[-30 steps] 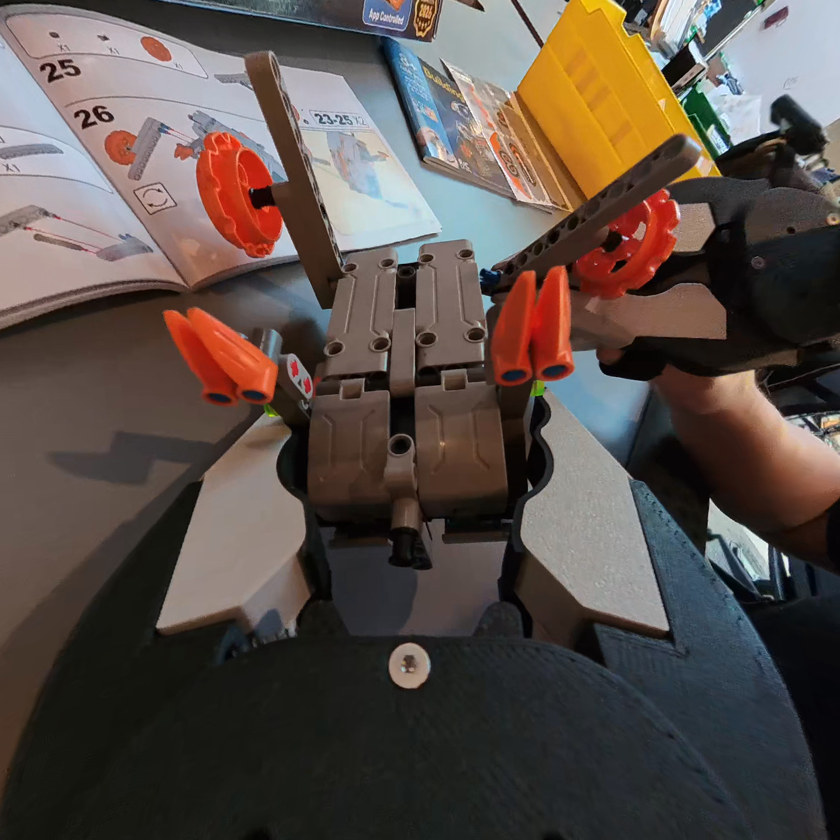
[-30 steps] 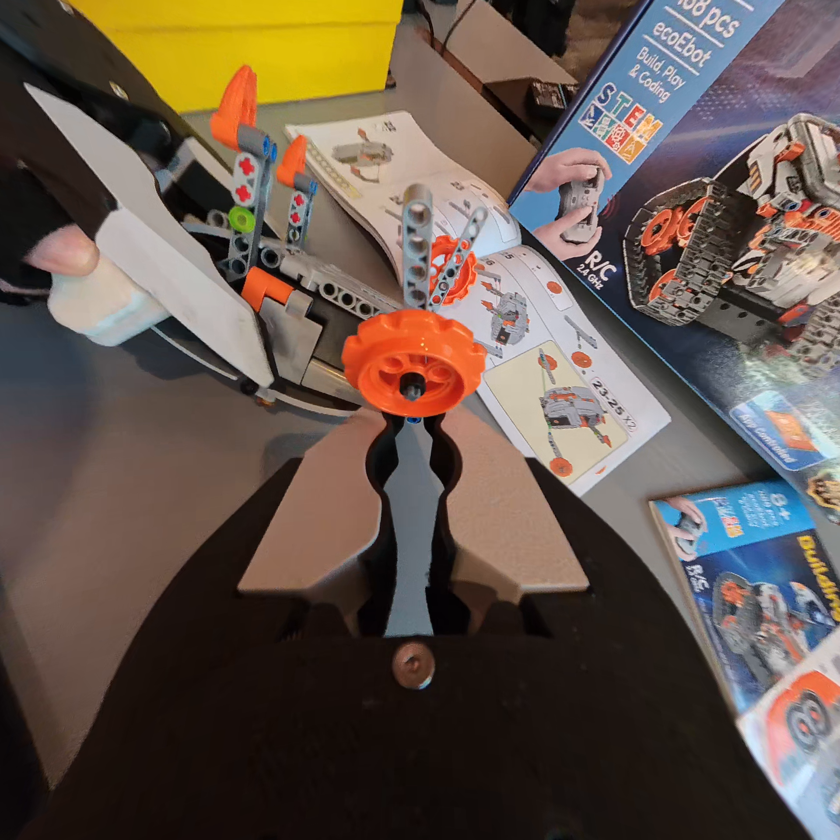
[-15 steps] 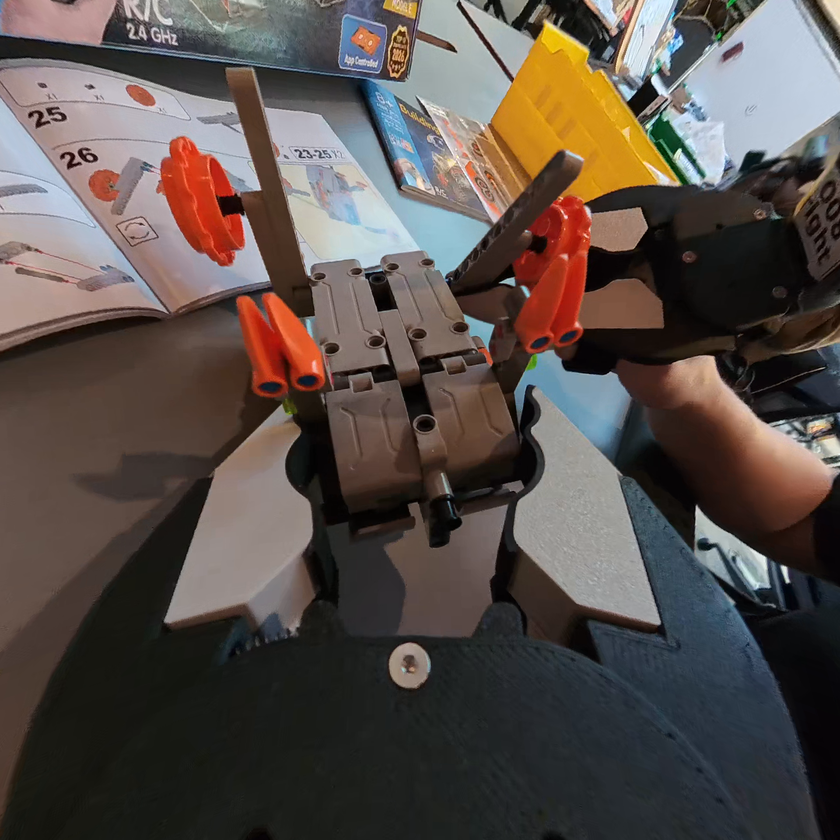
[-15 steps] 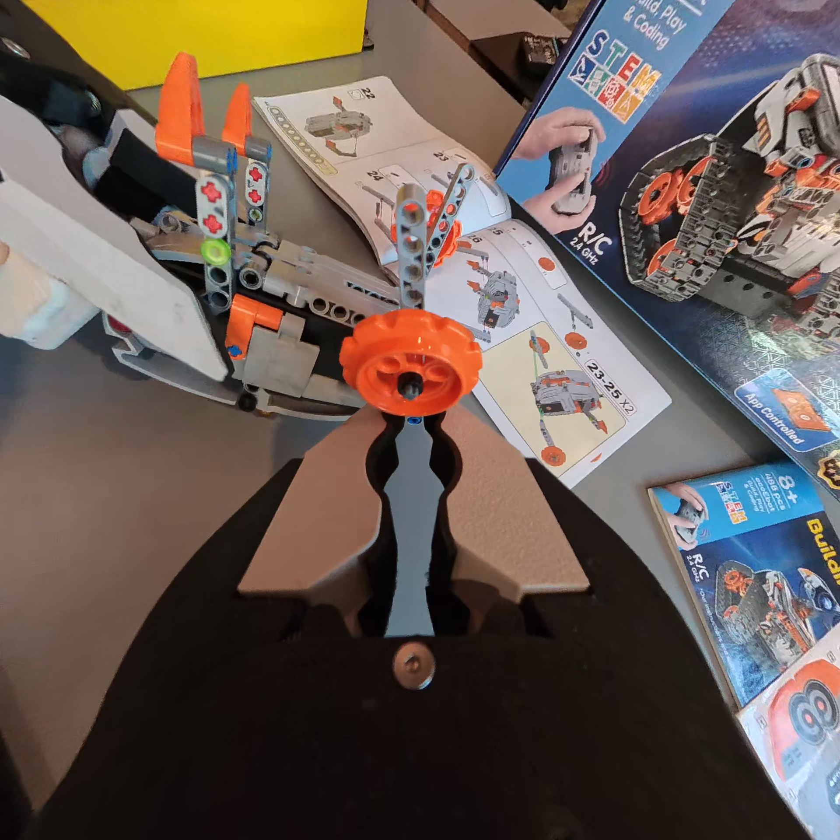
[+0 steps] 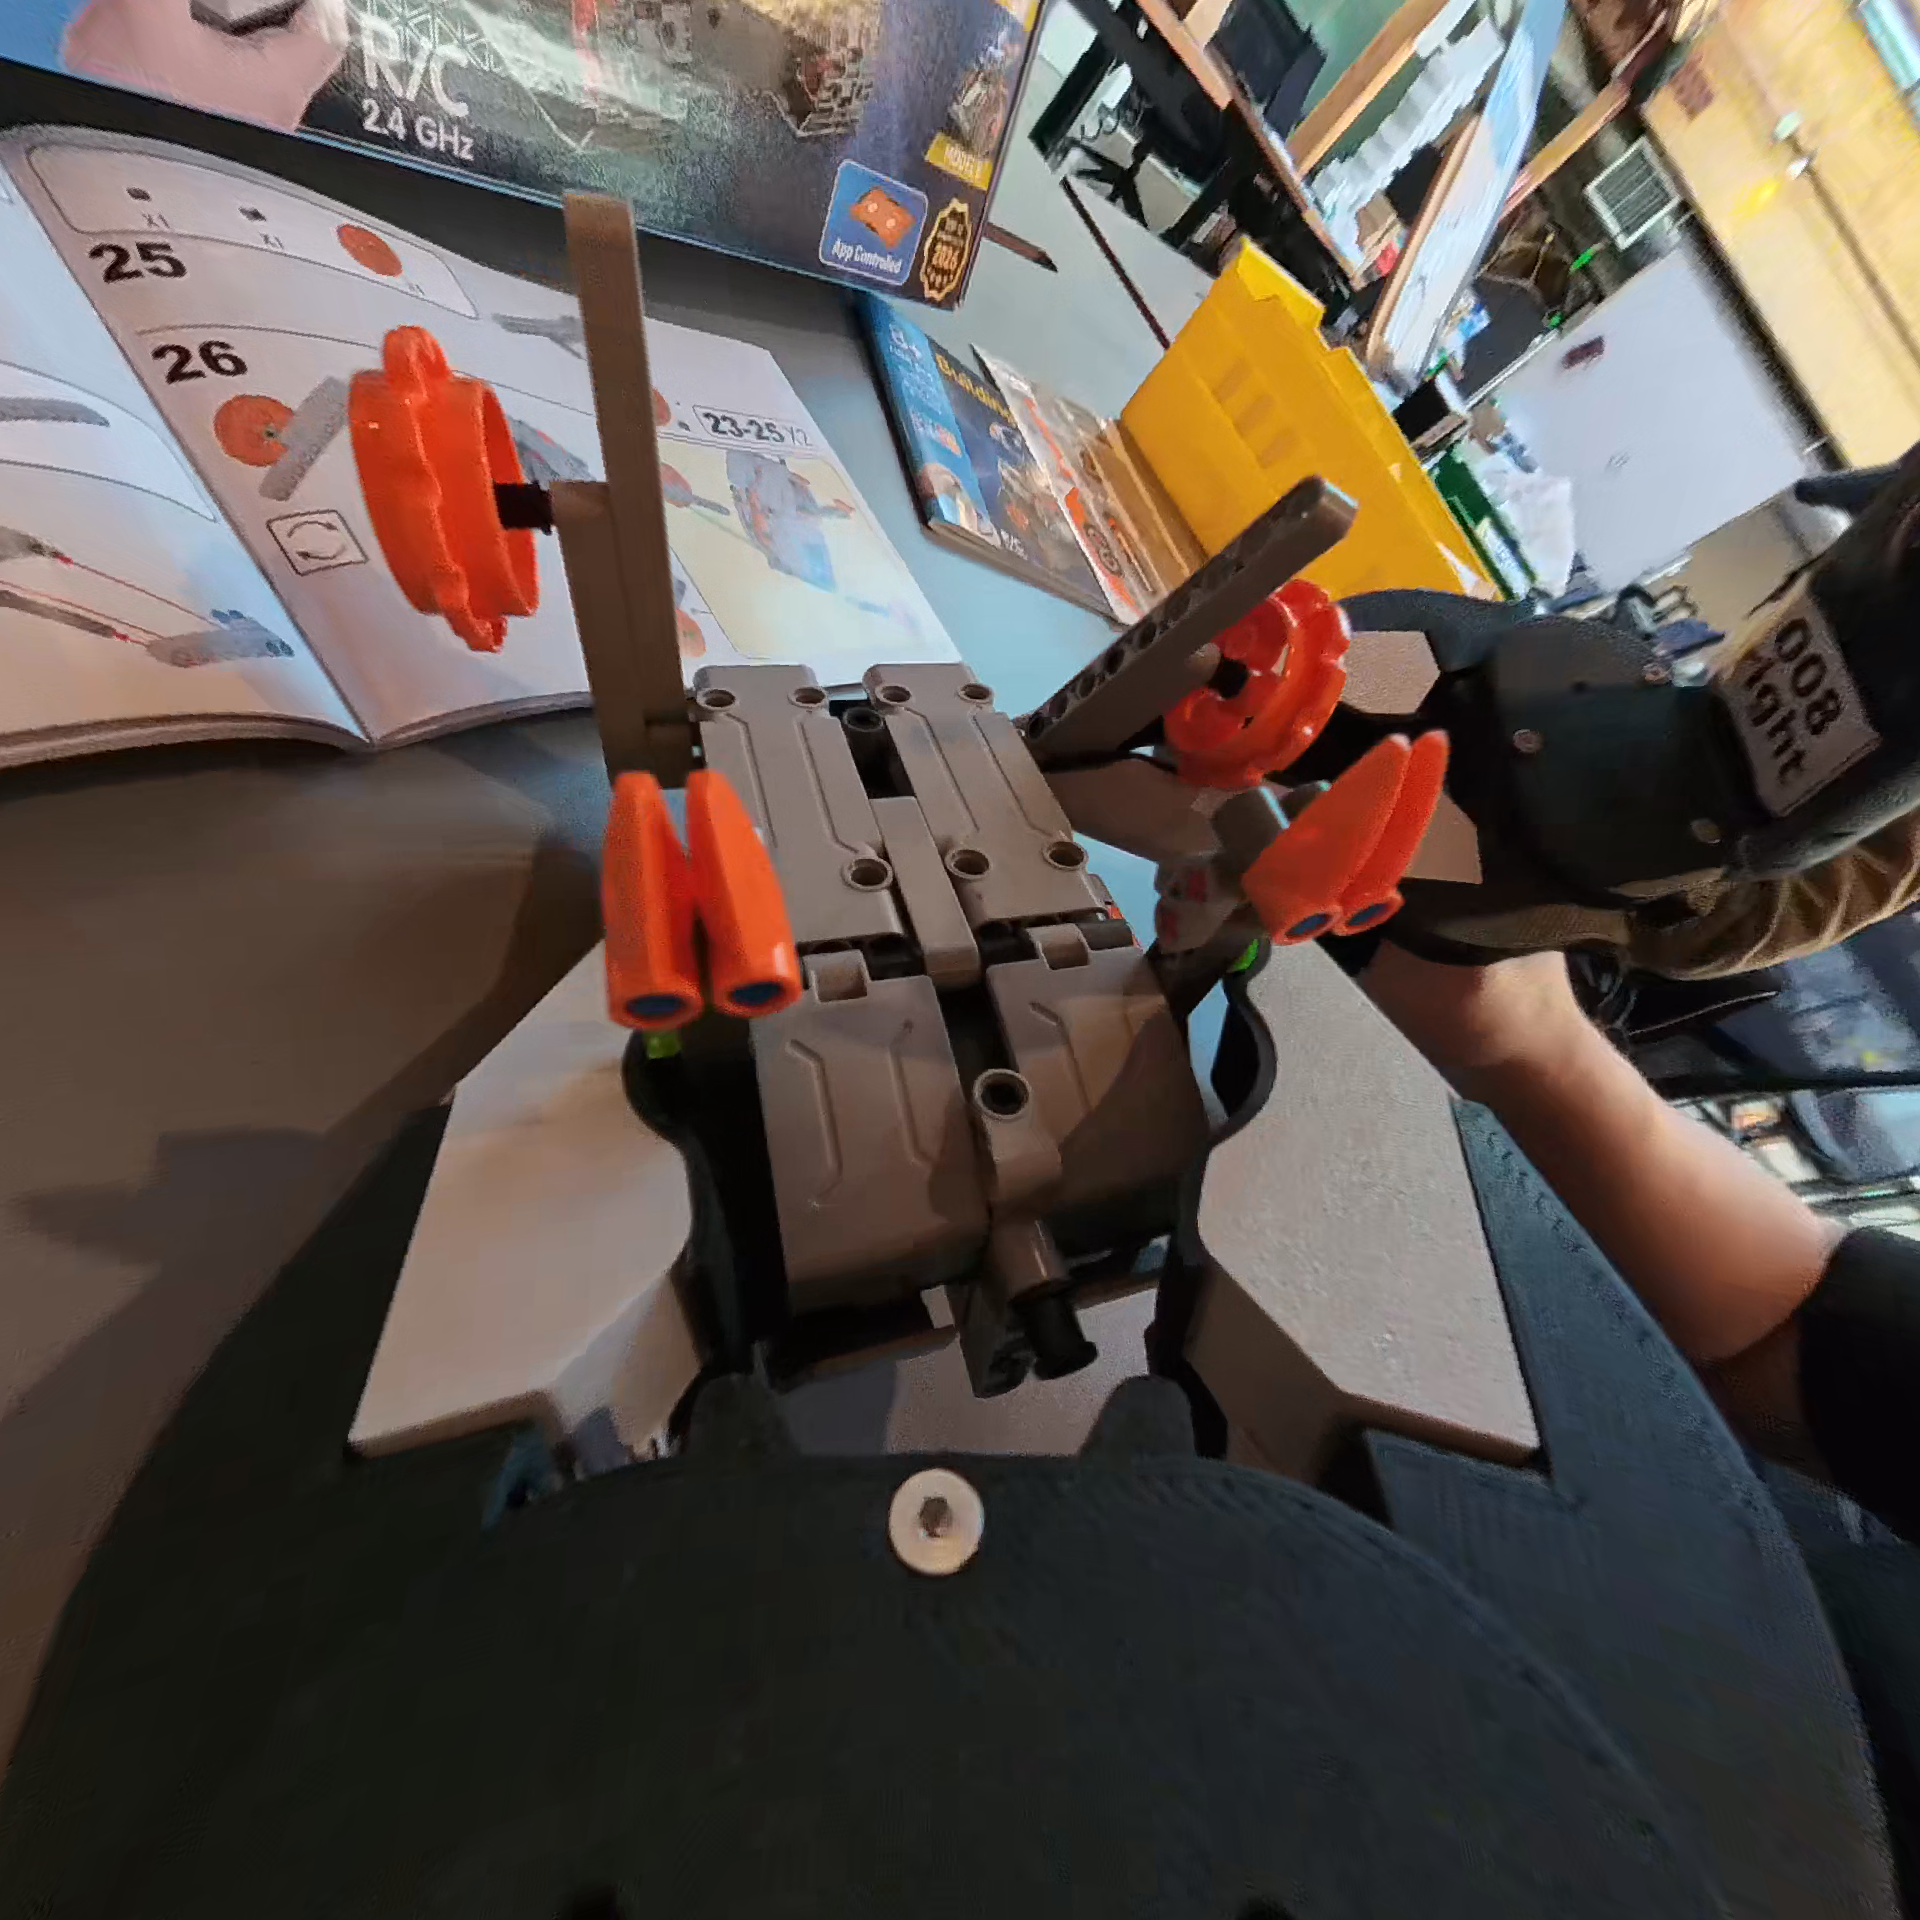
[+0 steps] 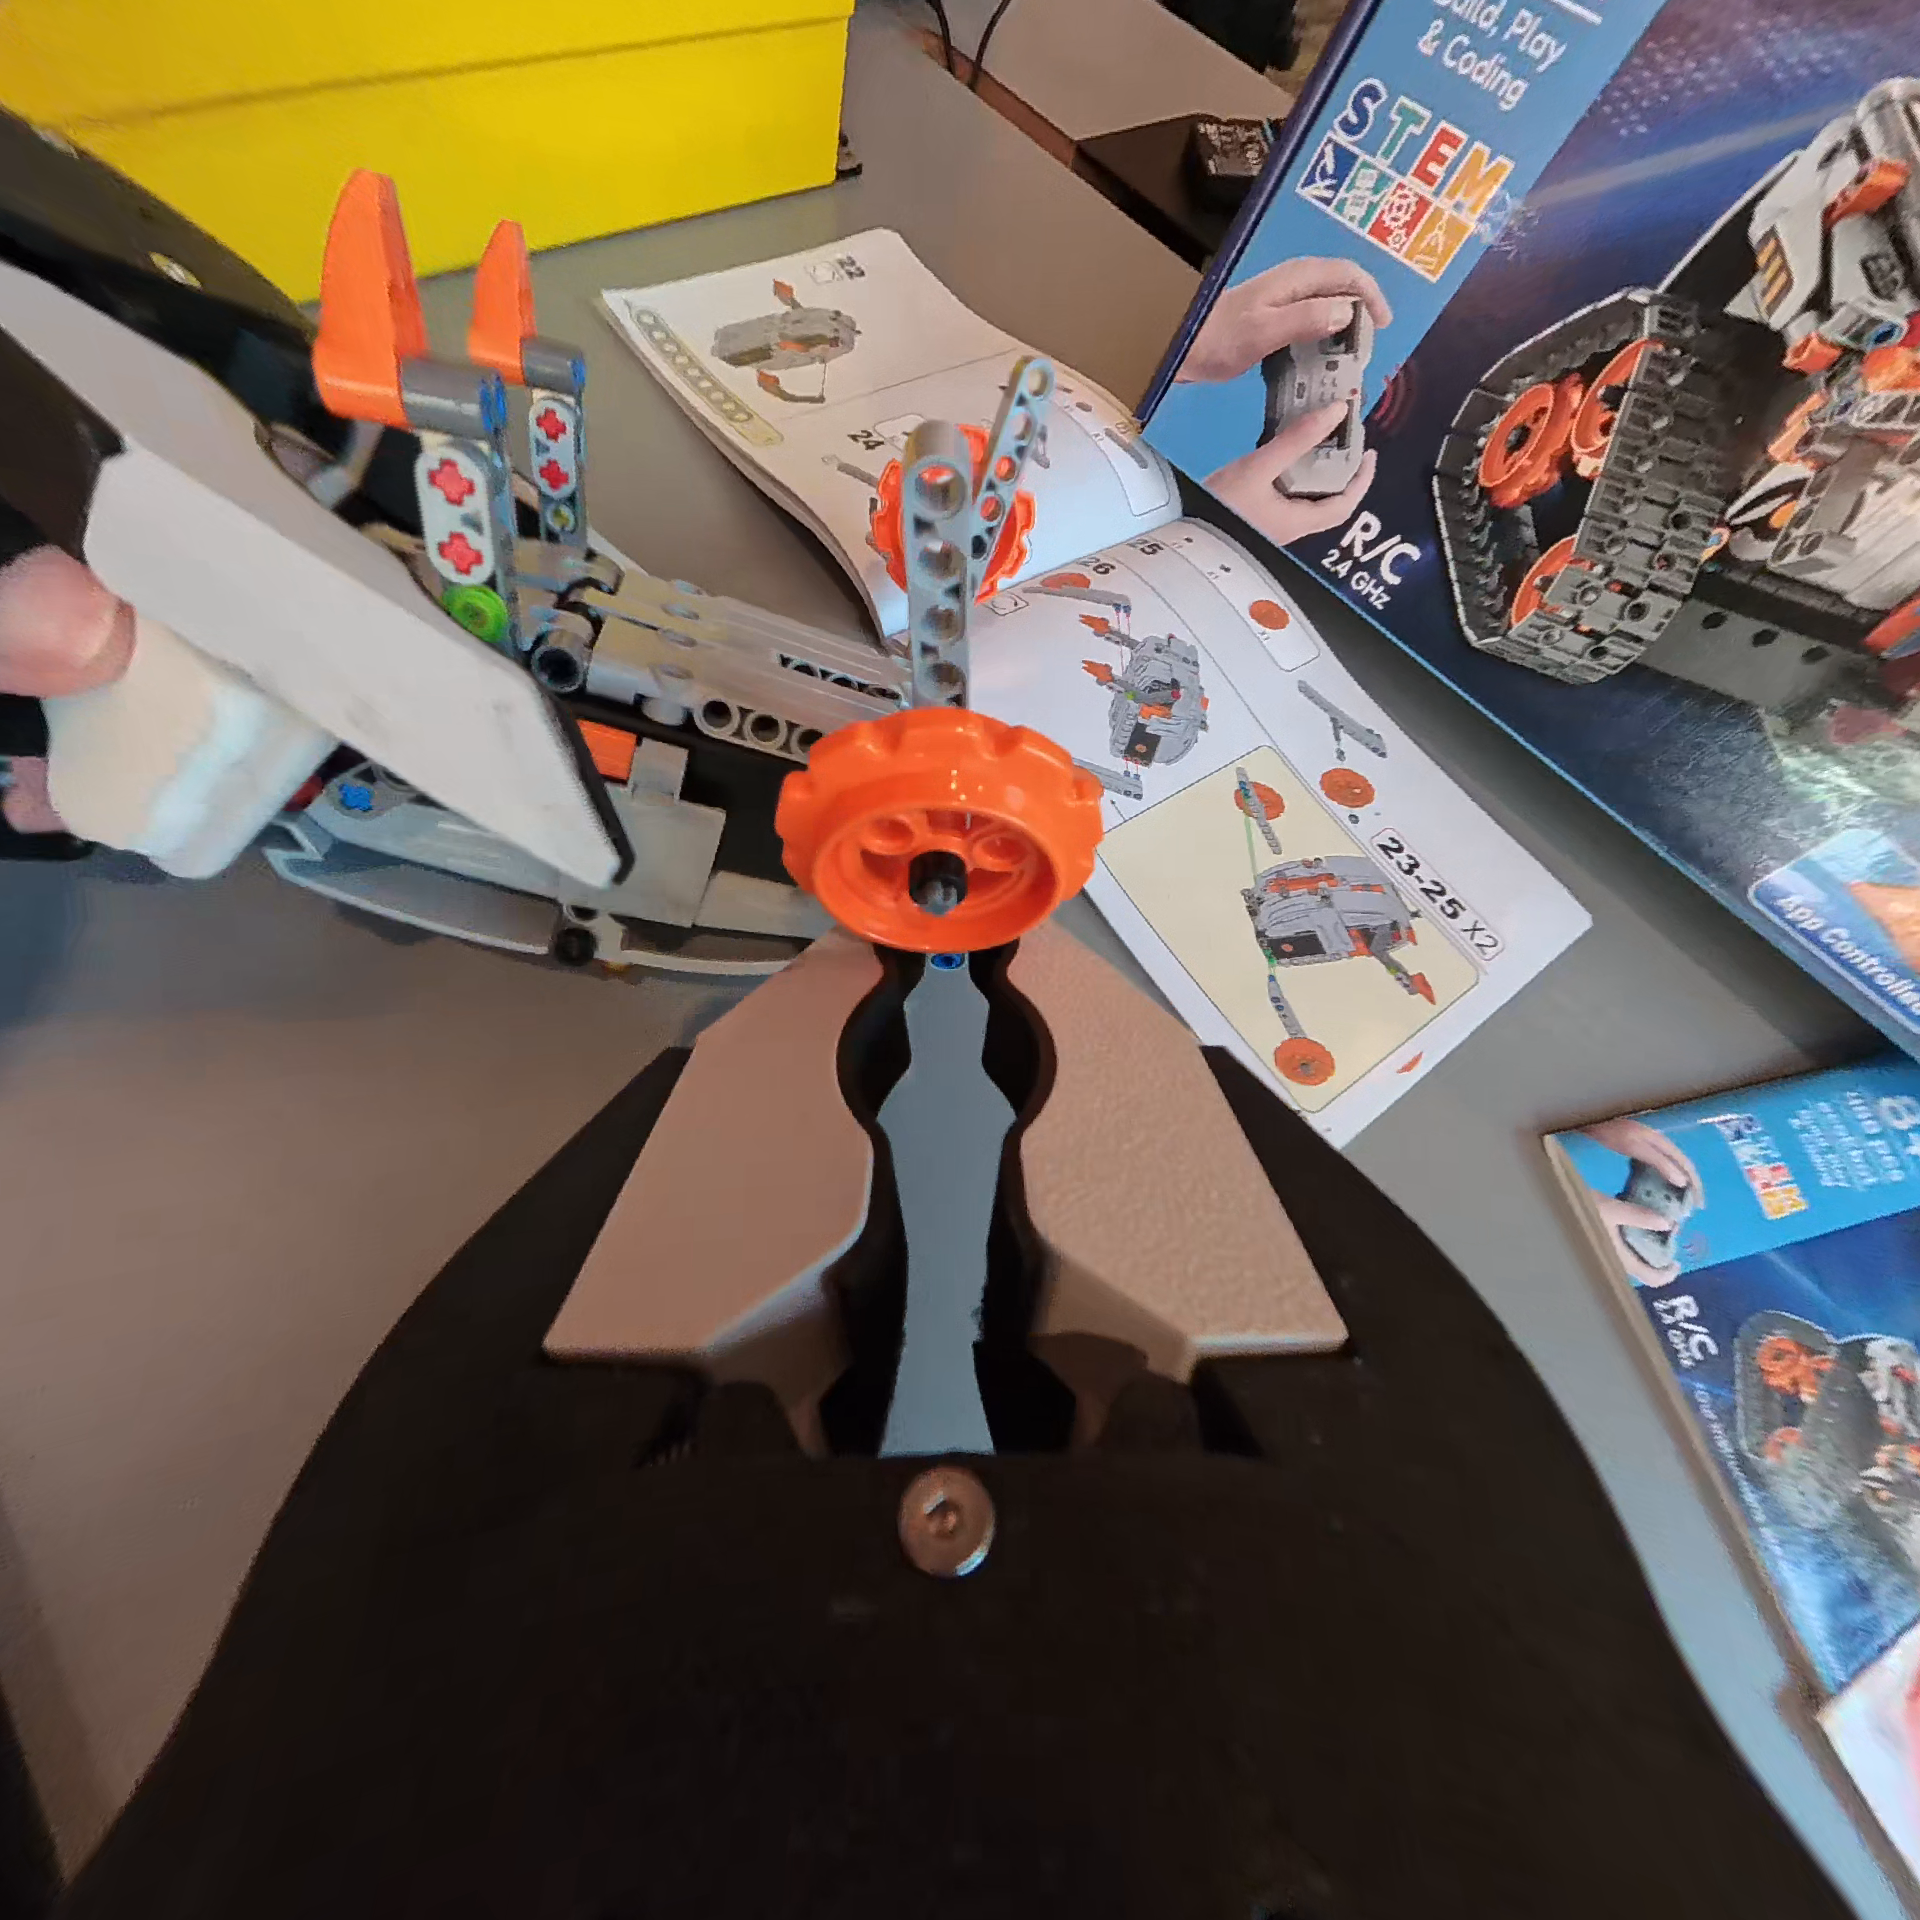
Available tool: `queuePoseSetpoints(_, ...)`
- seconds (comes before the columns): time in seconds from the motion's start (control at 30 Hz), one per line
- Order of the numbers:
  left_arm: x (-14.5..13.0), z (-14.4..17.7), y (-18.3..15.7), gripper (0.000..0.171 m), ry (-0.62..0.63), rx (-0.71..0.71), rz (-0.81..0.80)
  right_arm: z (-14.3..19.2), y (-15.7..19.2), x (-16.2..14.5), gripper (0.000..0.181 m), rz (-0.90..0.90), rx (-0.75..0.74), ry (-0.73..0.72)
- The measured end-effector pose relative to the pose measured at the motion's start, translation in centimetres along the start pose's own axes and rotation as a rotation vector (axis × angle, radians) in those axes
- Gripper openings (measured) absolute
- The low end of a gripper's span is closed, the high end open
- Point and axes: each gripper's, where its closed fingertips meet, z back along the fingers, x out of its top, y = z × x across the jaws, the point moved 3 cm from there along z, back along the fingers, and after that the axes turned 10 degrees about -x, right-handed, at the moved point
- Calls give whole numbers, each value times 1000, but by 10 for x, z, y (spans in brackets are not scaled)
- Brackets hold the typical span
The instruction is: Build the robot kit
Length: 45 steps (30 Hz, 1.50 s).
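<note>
Grey model: block-built body [image 5: 935, 987] sits centre frame in the left wrist view, clamped between the fingers of the left gripper [image 5: 935, 1049]
Orange cones: two pairs [image 5: 696, 914] stand out from the model's sides
Right gripper: its [image 6: 940, 951] narrowly parted fingers pinch something under the orange wheel [image 6: 935, 831], mid-frame in the right wrist view; exact contact hidden
Wheel mount: grey holed beam [image 6: 935, 582] rising from the model
Second wheel: orange [image 5: 436, 499], upper left, on another beam
Surroundings: open instruction booklet [image 6: 1299, 831], blue box [image 6: 1610, 364], yellow bin [image 5: 1278, 436] on grey table [image 6: 260, 1091]
</note>
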Motion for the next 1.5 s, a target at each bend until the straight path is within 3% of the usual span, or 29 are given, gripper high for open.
queuePoseSetpoints(0.33, -1, 1, 0, 101, 26, -14, -19, -3, -5, -2, 6, -239, 99, 20)
queuePoseSetpoints(0.67, -3, 0, -1, 101, 61, 26, -61, -8, -11, 2, 7, -426, 278, 228)
queuePoseSetpoints(0.97, -3, -1, -1, 101, 76, 52, -75, -10, -12, 6, 7, -337, 268, 346)
queuePoseSetpoints(1.5, -1, 1, 1, 101, 68, 31, -48, -15, -11, 10, 6, -222, 289, 346)
